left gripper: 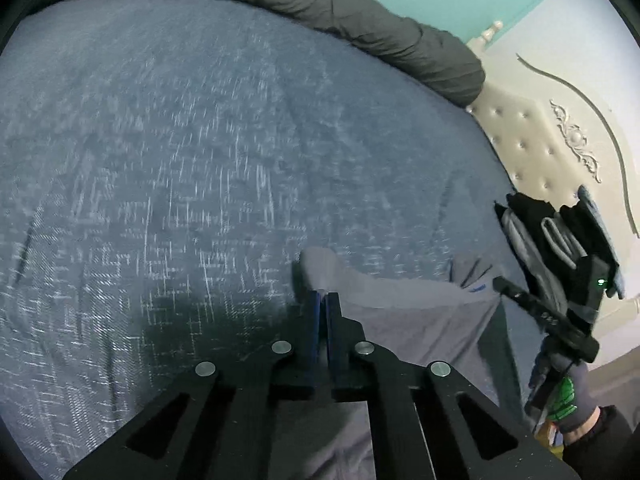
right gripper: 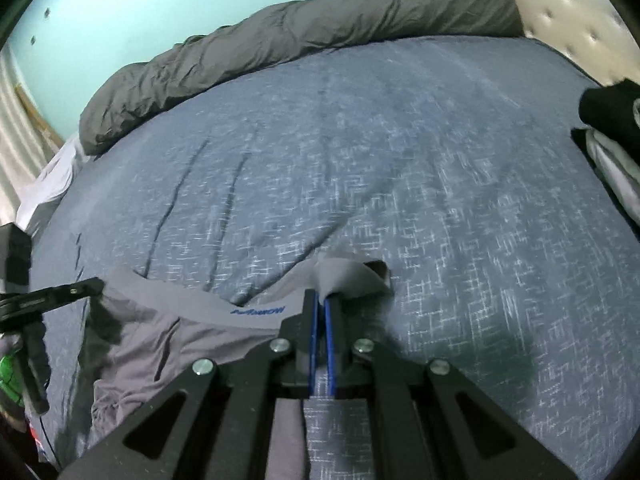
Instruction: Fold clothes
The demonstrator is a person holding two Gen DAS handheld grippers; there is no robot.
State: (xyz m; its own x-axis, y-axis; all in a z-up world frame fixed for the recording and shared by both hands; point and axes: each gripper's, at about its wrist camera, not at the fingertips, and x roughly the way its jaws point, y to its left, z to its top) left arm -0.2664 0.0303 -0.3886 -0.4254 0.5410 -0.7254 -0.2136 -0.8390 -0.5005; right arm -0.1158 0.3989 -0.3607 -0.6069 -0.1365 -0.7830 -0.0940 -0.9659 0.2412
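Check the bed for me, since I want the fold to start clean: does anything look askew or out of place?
Nothing is damaged or spilled. The grey underwear hangs slack between the left hand-held gripper and the right hand-held gripper, its waistband sagging. The grey duvet lies bunched along the far edge of the bed.

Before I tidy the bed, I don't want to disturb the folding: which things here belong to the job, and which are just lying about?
In the job:
- grey underwear
- left gripper, shut on one waistband end
- right gripper, shut on the other

Lying about:
- dark grey duvet
- stack of folded clothes
- blue bedspread
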